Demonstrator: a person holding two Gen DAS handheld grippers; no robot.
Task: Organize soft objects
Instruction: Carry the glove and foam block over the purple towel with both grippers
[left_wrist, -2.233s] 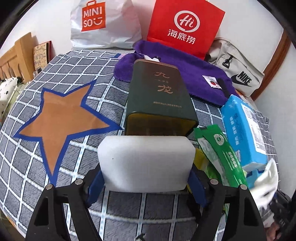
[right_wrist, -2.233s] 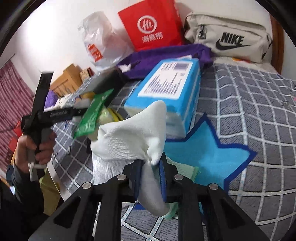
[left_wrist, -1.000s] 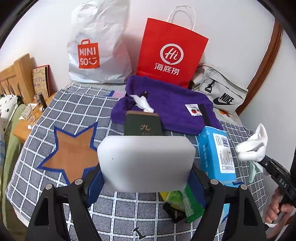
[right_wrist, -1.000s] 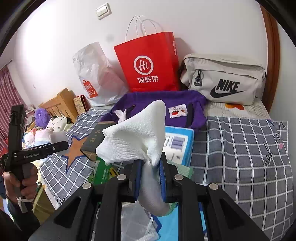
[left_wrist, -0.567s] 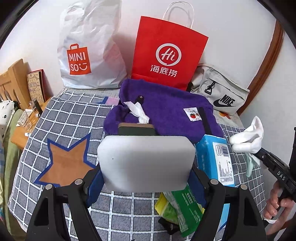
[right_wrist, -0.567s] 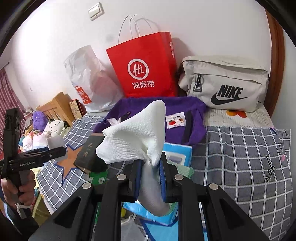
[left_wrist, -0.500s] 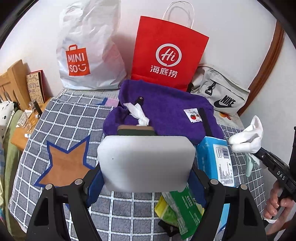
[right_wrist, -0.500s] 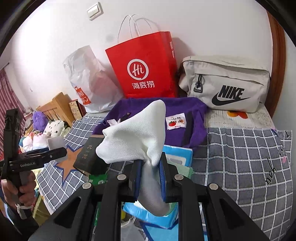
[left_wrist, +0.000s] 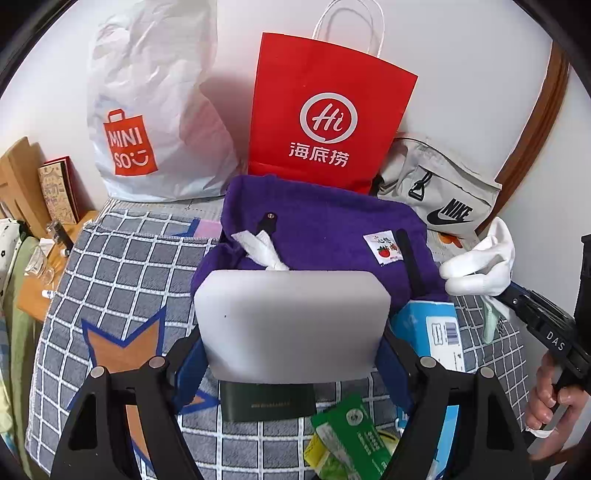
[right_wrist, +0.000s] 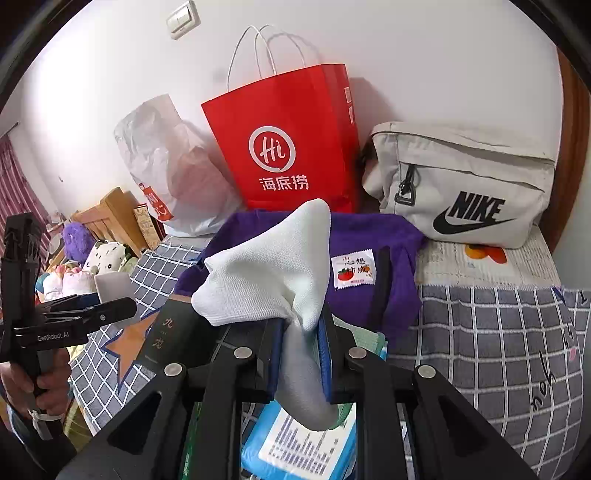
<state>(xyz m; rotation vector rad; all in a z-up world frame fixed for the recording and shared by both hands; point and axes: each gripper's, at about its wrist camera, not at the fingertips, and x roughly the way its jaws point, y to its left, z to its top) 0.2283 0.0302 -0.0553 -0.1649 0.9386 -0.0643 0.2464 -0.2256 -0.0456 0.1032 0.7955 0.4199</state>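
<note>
Purple fleece bag (left_wrist: 332, 236), lying open-mouthed on the grey checked bedcover (left_wrist: 122, 258) below the red paper carrier bag (left_wrist: 325, 110), is the likely destination, and it lies straight ahead of both tools. Left gripper (left_wrist: 291, 354) stands wide and clamped on a pale grey rectangular foam sponge (left_wrist: 291, 325), whose long axis runs crosswise between the fingers, so it arrives broadside to the bag's near edge. In the left wrist view the sponge's top edge overlaps the bag's front edge, where a crumpled white tissue (left_wrist: 262, 251) pokes out; both are lifted clear of the bedcover, and how far short of the bag the sponge hangs I cannot tell.

Right gripper (right_wrist: 299, 354) is closed narrowly on a white knitted sock (right_wrist: 273, 273), pinched low so the loose body stands up in front of the lens and a tail hangs below. The purple bag sits ahead of it and slightly right. Judging by the views, the left hand looks a little nearer the opening. A dark green box (left_wrist: 266, 402), a blue tissue pack (left_wrist: 432, 332) and a green sachet (left_wrist: 351, 432) lie beneath both tools.
</note>
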